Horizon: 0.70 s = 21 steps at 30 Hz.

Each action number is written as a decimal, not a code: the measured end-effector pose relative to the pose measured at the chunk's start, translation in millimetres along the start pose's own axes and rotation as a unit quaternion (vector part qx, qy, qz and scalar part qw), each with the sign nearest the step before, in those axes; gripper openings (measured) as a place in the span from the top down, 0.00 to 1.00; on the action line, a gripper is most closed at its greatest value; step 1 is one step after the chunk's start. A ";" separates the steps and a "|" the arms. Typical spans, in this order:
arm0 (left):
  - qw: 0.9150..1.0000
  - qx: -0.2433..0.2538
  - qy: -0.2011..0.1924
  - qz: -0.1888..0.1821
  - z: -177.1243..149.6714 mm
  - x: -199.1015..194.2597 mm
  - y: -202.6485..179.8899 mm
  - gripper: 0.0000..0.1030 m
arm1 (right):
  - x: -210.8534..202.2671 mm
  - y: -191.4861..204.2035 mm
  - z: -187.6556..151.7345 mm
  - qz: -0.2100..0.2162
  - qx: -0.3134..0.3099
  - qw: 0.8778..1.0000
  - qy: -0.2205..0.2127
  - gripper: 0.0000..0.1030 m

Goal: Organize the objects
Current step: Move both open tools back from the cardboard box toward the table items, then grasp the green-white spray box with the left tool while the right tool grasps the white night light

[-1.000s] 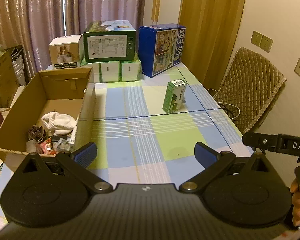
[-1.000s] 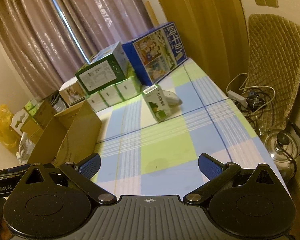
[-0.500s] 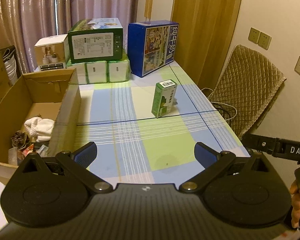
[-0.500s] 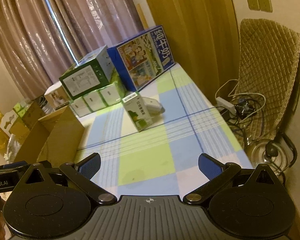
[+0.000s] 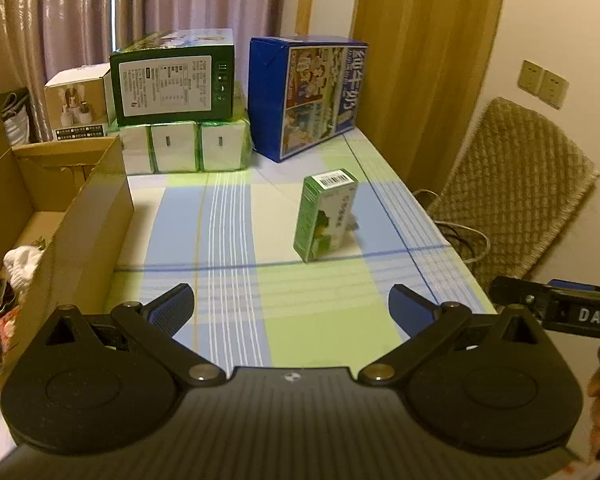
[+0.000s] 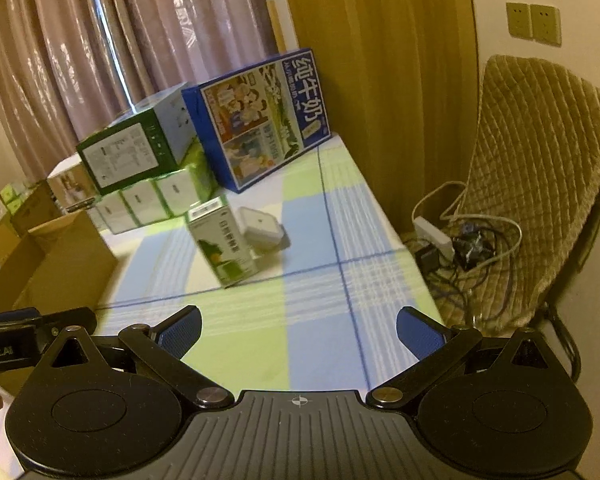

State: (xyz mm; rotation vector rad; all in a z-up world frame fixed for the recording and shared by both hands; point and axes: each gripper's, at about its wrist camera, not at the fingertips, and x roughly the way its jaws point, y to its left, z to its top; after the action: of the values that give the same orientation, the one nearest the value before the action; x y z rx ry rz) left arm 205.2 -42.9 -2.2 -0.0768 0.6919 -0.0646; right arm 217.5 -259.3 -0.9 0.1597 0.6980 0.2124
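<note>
A small green carton [image 5: 326, 216] is standing upright on the checked tablecloth [image 5: 236, 220], its long axis vertical and its barcoded top facing up. One printed side is facing the left gripper [image 5: 290, 308], turned a little to the right. Just behind it, a flat white square case [image 6: 260, 226] is lying on the cloth; whether the two touch cannot be told.

Both grippers are hovering over the near end of the table, well short of the carton. The left gripper's fingers are spread wide and holding nothing. The right gripper [image 6: 300, 330] is likewise gaping wide and empty, pointing toward the carton.

A cardboard box [image 5: 80, 216] is sitting at the left edge with a white cloth [image 5: 22, 258] inside. Larger boxes are standing along the far end, a blue one [image 5: 308, 96] on the right.
</note>
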 end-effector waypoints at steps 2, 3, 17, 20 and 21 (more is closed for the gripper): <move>1.000 0.000 -0.009 0.015 -0.3 16.5 -3.9 0.01 | 15.3 -4.8 2.2 0.004 -0.014 1.000 -0.005 0.02; 1.000 -0.001 -0.012 0.022 -0.7 25.9 -6.2 0.01 | 23.5 -7.8 3.1 0.005 -0.022 1.000 -0.009 0.02; 0.997 -0.008 -0.046 0.055 4.8 132.4 -41.8 0.02 | 121.0 -47.2 19.1 0.048 -0.071 0.996 0.002 0.27; 0.997 -0.021 -0.051 0.053 9.4 149.3 -46.9 0.05 | 135.4 -51.4 20.0 0.046 -0.079 0.996 0.006 0.28; 0.997 -0.020 -0.052 0.055 10.3 155.3 -49.9 0.07 | 140.0 -53.0 20.2 0.045 -0.080 0.996 0.007 0.28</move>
State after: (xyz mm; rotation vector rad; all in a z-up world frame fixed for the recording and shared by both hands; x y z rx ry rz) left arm 329.5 -105.3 -88.2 -0.0806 0.5926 0.0581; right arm 342.5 -277.6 -83.7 0.0362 0.6862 0.3546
